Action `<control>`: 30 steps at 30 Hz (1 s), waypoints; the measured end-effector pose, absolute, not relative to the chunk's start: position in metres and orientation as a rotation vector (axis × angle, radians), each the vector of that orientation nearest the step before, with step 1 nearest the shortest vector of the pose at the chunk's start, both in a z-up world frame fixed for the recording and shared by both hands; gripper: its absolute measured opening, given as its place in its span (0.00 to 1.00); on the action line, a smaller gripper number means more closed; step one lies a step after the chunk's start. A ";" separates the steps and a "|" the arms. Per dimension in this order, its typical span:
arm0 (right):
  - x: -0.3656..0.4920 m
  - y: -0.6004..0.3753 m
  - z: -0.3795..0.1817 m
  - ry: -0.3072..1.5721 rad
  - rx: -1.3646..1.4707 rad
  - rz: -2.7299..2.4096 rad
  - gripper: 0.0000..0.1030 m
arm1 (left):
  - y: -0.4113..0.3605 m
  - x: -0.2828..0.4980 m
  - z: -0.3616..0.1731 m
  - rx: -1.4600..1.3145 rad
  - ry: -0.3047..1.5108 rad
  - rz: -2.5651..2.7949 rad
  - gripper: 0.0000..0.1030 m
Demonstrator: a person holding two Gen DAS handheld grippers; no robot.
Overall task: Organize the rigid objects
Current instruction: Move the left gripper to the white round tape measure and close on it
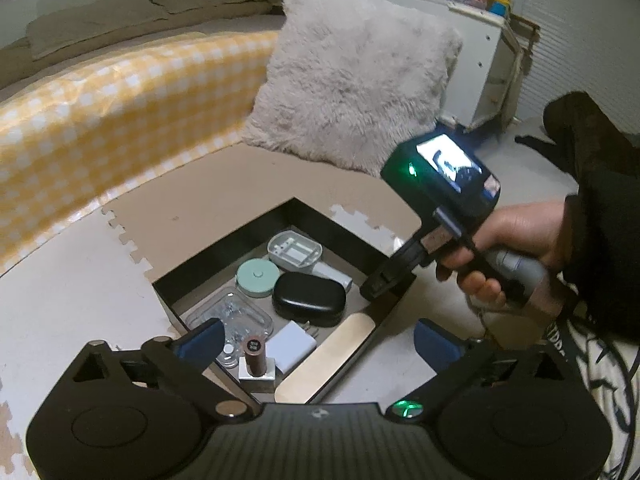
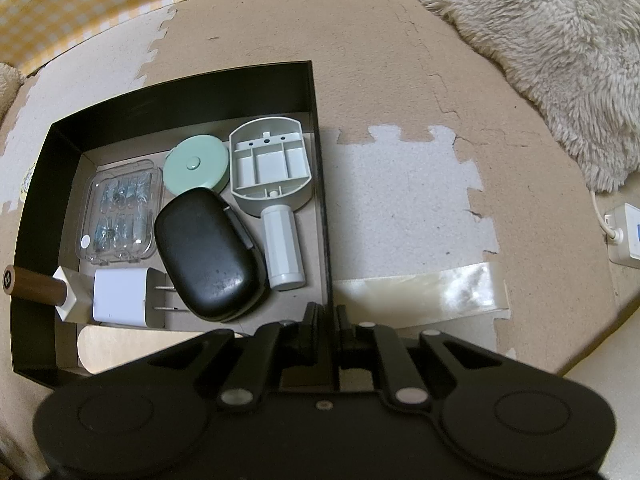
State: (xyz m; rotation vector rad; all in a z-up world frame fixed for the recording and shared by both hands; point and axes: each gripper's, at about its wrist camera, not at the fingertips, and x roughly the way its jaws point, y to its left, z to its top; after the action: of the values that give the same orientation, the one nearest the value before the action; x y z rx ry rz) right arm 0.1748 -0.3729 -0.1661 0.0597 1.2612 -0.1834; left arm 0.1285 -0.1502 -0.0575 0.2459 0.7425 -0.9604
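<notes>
A black box (image 2: 180,94) sits on the foam floor mat and holds several items: a black oval case (image 2: 208,252), a mint round tin (image 2: 198,164), a clear plastic case (image 2: 120,216), a white charger (image 2: 120,296), a grey battery holder with handle (image 2: 272,168), a brown-capped bottle (image 1: 256,360) and a wooden stick (image 1: 324,360). My right gripper (image 2: 329,312) is shut on the box's right wall; it also shows in the left wrist view (image 1: 384,280). My left gripper (image 1: 316,344) is open and empty just above the box's near corner.
A fluffy grey cushion (image 1: 352,84) leans at the back by a yellow checked cover (image 1: 100,112). A white power strip (image 2: 626,236) lies at the right. Clear tape (image 2: 420,292) is stuck on the mat beside the box.
</notes>
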 end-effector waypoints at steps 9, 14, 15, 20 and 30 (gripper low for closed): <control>0.175 -0.373 -0.166 1.261 0.060 -0.183 0.10 | -0.135 0.137 -0.048 0.157 0.748 -0.865 1.00; 0.175 -0.373 -0.166 1.261 0.059 -0.183 0.10 | -0.122 0.152 -0.051 0.107 0.771 -0.777 1.00; 0.175 -0.373 -0.166 1.261 0.060 -0.183 0.10 | -0.119 0.156 -0.053 0.101 0.772 -0.758 1.00; 0.175 -0.373 -0.166 1.261 0.060 -0.183 0.10 | -0.098 0.174 -0.058 0.065 0.776 -0.645 1.00; 0.175 -0.373 -0.166 1.261 0.060 -0.183 0.10 | -0.063 0.211 -0.081 -0.022 0.808 -0.407 1.00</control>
State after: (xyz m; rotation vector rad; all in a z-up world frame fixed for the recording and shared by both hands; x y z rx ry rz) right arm 0.1748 -0.3734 -0.1662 0.0597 1.2610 -0.1831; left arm 0.2109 -0.0628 -0.0812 -0.0224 0.8077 -0.4072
